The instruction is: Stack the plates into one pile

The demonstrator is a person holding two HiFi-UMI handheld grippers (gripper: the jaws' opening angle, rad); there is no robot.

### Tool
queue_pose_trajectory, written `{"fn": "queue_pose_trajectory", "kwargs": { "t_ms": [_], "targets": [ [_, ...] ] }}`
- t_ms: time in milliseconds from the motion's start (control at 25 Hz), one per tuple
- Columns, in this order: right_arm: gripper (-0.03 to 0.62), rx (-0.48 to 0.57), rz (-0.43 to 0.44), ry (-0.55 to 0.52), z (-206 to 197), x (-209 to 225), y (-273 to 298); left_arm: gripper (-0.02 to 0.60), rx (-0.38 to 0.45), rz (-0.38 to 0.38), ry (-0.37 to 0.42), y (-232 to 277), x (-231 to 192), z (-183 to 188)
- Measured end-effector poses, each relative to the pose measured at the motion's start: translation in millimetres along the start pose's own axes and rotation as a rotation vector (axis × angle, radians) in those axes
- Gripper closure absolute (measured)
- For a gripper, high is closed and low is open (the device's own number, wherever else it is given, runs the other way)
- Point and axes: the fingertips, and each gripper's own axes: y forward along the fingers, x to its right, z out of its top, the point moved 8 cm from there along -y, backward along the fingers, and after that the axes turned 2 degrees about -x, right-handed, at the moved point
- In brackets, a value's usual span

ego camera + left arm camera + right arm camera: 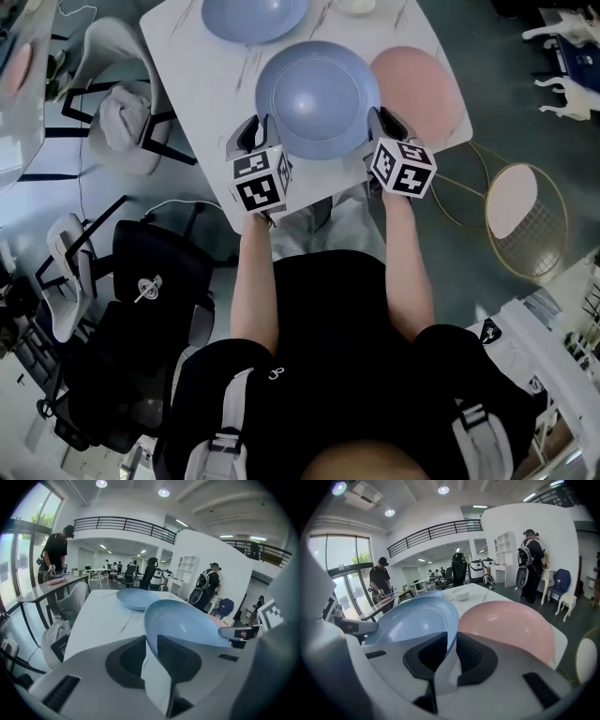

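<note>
Blue and pink crockery lies on a white marbled desk (202, 84). A round pale-blue plate (317, 98) is held over the desk's near end, between the two claws. The left claw (251, 139) pinches the plate's left rim, and the left gripper view shows the rim wedged between its dark pads (171, 656). The right claw (384, 124) pinches the opposite rim, jaws pressed on the plate's edge in the right gripper view. From the left gripper view the plate's underside shows, so it looks raised off the desk. A round pink plate (419, 94) lies flat on the desk just beside the held plate, on the right. A second blue plate (253, 17) rests farther back on the desk, apart from the held one. A small white bowl (461, 594) stands near the far edge.
</note>
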Motion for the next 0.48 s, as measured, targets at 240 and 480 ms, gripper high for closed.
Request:
{"fn": "queue_pose_trajectory", "kwargs": {
  "t_ms": [240,480],
  "targets": [
    [0.523,0.011,-0.052,-0.034,14,59,-6,0.491,-0.019,-0.026,0.028,29,58,9],
    [0.523,-0.003,-0.1,-0.004,12,112,-20,0.489,-0.05,-0.074,0.051,50,108,7]
  ]
}}
